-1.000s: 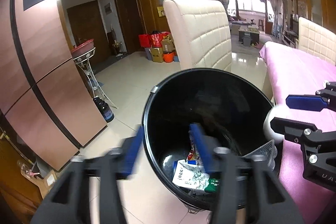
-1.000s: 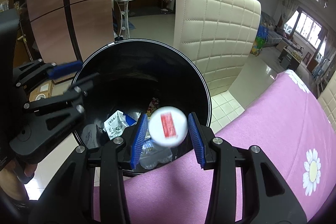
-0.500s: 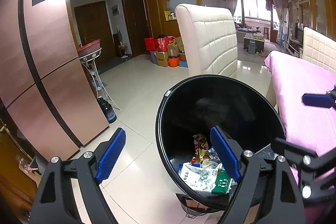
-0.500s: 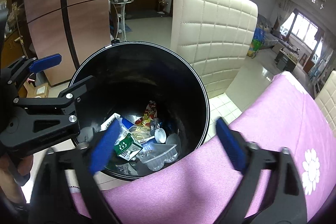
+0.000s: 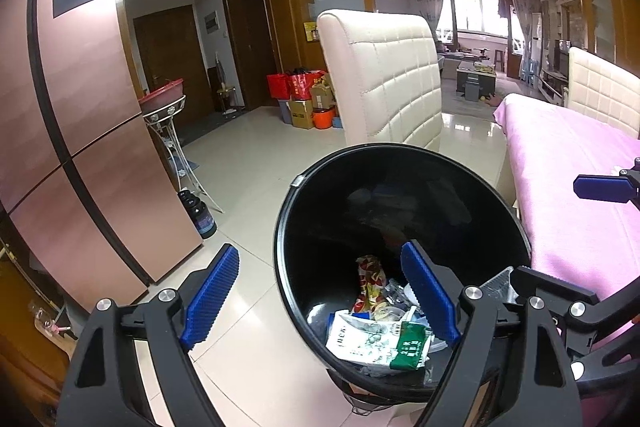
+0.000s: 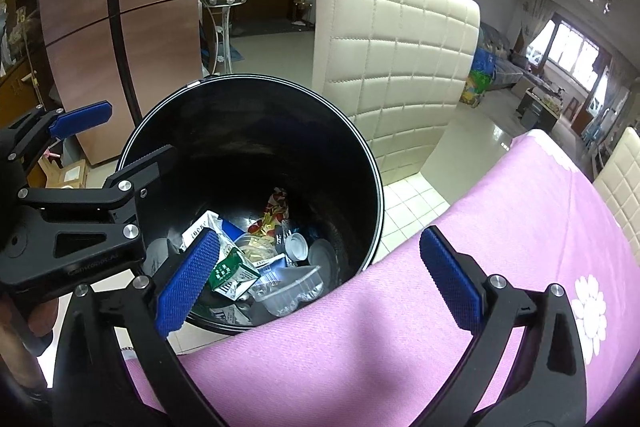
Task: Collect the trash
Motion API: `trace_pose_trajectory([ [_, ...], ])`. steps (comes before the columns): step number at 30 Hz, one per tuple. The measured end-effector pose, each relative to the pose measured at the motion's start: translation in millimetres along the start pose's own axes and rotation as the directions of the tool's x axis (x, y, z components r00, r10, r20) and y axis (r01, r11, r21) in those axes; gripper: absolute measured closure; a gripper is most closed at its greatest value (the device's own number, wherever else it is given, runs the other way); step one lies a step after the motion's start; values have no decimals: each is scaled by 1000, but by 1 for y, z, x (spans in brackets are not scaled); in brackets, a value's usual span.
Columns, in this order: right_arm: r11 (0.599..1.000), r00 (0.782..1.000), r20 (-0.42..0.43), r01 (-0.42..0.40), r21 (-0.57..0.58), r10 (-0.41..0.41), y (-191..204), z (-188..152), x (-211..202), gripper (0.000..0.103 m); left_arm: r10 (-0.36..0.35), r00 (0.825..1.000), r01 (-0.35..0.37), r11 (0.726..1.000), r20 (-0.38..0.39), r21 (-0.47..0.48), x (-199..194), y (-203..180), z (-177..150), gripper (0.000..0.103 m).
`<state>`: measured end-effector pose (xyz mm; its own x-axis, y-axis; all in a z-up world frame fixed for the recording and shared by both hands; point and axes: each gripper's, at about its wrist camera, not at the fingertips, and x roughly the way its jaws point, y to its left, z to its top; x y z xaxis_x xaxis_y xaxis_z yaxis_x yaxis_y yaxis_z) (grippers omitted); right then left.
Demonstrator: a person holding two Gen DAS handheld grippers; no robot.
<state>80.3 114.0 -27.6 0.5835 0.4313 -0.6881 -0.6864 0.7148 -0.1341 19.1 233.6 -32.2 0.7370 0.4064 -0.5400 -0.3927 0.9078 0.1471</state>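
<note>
A black round trash bin (image 5: pixel 320 187) (image 6: pixel 360 147) stands on the floor beside the pink-clothed table. Inside lie a white and green carton (image 5: pixel 376 341) (image 6: pixel 232 271), a red and yellow wrapper (image 5: pixel 370 279) (image 6: pixel 274 213), a clear plastic tray (image 6: pixel 290 287) and a white round lid (image 6: pixel 320 255). My left gripper (image 5: pixel 320 299) is open and empty over the bin's near left rim. My right gripper (image 6: pixel 318 279) is open and empty above the table edge, facing into the bin. Each gripper shows in the other's view (image 5: pixel 600 187) (image 6: pixel 80 155).
A pink tablecloth with white flowers (image 6: pixel 500 227) (image 5: pixel 568 167) covers the table right of the bin. A cream quilted chair (image 5: pixel 384 83) (image 6: pixel 396 59) stands just behind the bin. A copper fridge (image 5: pixel 60 127) and a metal stand with a red basin (image 5: pixel 166 99) are at left.
My right gripper opened and the white round lid it held dropped into the bin. My left gripper also opened wide and drew back from inside the bin.
</note>
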Motion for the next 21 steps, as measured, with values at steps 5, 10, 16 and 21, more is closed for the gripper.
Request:
trace_pose_trajectory([
  [5, 1000, 1000, 0, 10, 28, -10, -10, -5, -7, 4, -24, 1000, 24, 1000, 4, 10, -4, -11, 2, 22],
  [10, 996, 999, -9, 53, 65, -52, -28, -14, -15, 4, -74, 997, 73, 997, 18, 32, -10, -32, 7, 22],
  [16, 982, 990, -23, 143, 121, -142, -61, -35, -33, 4, -152, 988, 149, 986, 33, 67, -19, -62, 11, 21],
  [21, 943, 962, -25, 271, 191, -271, -94, -62, -61, 4, -243, 969, 239, 968, 41, 81, -31, -100, 11, 21],
])
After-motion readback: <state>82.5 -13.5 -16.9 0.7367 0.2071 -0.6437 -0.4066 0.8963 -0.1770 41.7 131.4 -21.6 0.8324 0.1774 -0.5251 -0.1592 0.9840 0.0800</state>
